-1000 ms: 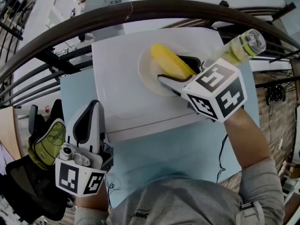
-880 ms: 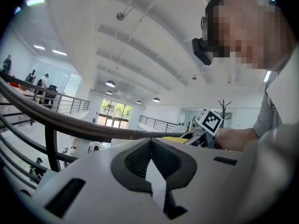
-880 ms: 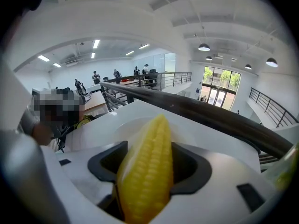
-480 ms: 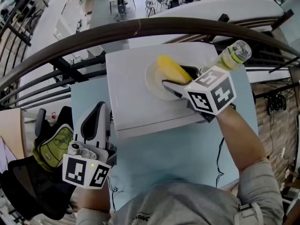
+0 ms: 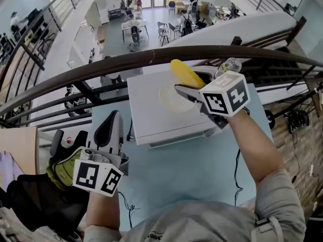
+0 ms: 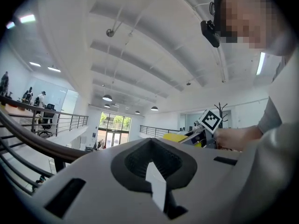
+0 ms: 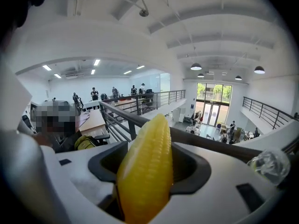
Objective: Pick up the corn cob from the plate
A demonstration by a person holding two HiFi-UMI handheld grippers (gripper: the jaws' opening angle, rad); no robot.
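Tabletop: white box carries the plate, which is bare. Left tool: jaws together, empty, parked low at the side, probably to stay clear. Right tool: clamped on the corn near one end and holding it above the plate. Corn: bright yellow, even kernel rows, tapered tip, probably plastic.

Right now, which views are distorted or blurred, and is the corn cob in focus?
Head view: strong fisheye bends the handrail into an arc; corn cob sharp. Right gripper view: dark round vignette, the cob's near end soft. Left gripper view: same vignette, left tool close to the lens, blurred.
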